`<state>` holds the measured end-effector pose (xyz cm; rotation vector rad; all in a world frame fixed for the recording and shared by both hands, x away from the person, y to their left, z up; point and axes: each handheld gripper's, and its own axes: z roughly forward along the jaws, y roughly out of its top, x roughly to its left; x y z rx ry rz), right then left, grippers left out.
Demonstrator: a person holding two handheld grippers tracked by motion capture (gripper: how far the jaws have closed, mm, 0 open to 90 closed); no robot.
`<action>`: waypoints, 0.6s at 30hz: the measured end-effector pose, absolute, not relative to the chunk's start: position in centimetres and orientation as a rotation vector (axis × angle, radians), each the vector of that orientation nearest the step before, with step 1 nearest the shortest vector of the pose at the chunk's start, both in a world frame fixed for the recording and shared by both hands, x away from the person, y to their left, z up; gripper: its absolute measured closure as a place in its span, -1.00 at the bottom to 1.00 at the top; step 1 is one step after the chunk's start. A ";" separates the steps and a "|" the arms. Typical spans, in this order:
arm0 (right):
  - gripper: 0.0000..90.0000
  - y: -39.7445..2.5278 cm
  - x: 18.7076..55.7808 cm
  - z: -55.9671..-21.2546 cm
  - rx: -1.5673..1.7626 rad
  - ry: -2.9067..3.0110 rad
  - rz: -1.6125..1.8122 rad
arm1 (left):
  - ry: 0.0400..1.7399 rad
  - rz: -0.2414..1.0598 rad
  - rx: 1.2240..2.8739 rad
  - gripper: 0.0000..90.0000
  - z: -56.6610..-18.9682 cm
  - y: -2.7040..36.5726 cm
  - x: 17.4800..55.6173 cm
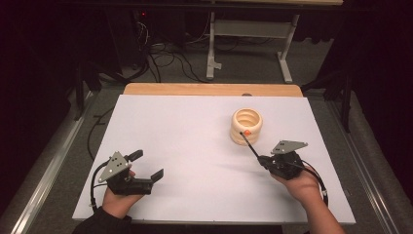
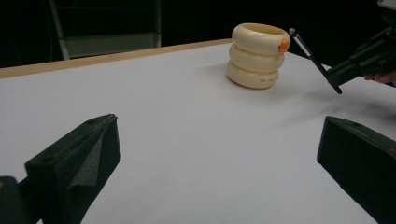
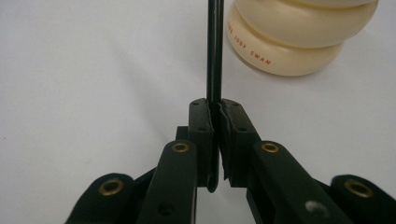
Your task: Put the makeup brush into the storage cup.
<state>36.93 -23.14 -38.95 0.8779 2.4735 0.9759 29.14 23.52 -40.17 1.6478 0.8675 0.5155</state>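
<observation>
nearest the right gripper view's lens, the right claw (image 3: 215, 109) has its jaws pressed together on a thin black pen (image 3: 215, 51), pinching it near one end so the rest of the shaft runs straight out ahead. in the high view the same pen (image 1: 248, 144) slants up from the right claw (image 1: 261, 159) toward the cream ribbed holder (image 1: 247, 126), a stack-of-rings cup standing upright on the white table (image 1: 185, 141), to the right of its middle and toward the far side. the pen's far tip sits level with the holder's rim and just beside it, next to a small orange spot (image 2: 283, 45) on the upper ring; whether the tip touches the rim i cannot tell.

my reading is that the pen is picked up and carried most of the way, and what is left is to lift the tip over the rim, drop it into the hollow and let go.

the left claw (image 1: 147, 165) lies near the front left of the table, jaws spread wide and holding nothing.

small reddish print on the holder's bottom ring (image 3: 247, 49) seems to end in "swan"; the letters before it are too fine to read surely.
</observation>
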 end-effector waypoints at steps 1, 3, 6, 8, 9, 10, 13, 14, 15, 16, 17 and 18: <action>0.91 -23.1 36.9 -39.1 0.876 2.476 0.981 | 0.868 0.515 1.647 -1.00 -40.2 23.5 29.1; 0.91 -23.1 36.9 -39.5 0.882 2.462 0.991 | 0.870 0.515 1.647 -1.00 -40.2 23.6 29.1; 0.91 -23.1 36.9 -39.6 0.886 2.451 1.004 | 0.872 0.516 1.646 -1.00 -40.2 23.6 29.2; 0.91 -23.0 36.8 -39.8 0.885 2.429 1.036 | 0.872 0.515 1.648 -1.00 -40.2 23.6 29.2; 0.91 -23.0 36.8 -39.8 0.885 2.429 1.036 | 0.871 0.515 1.648 -1.00 -40.2 23.6 29.2; 0.91 -23.0 36.8 -39.9 0.885 2.419 1.045 | 0.872 0.515 1.647 -1.00 -40.2 23.5 29.2; 0.91 -23.0 36.7 -40.2 0.890 2.412 1.057 | 0.871 0.515 1.648 -1.00 -40.2 23.5 29.2; 0.91 -23.0 36.7 -40.3 0.891 2.408 1.059 | 0.871 0.515 1.650 -1.00 -40.2 23.5 29.2; 0.91 -23.0 36.7 -40.3 0.894 2.404 1.066 | 0.870 0.513 1.650 -1.00 -40.3 23.4 29.2; 0.91 -23.0 36.6 -40.4 0.894 2.400 1.067 | 0.870 0.514 1.652 -1.00 -40.3 23.4 29.2; 0.91 -23.1 36.6 -40.4 0.894 2.397 1.068 | 0.870 0.514 1.652 -1.00 -40.3 23.4 29.2; 0.91 -23.1 36.5 -40.4 0.896 2.394 1.073 | 0.870 0.514 1.652 -1.00 -40.3 23.4 29.2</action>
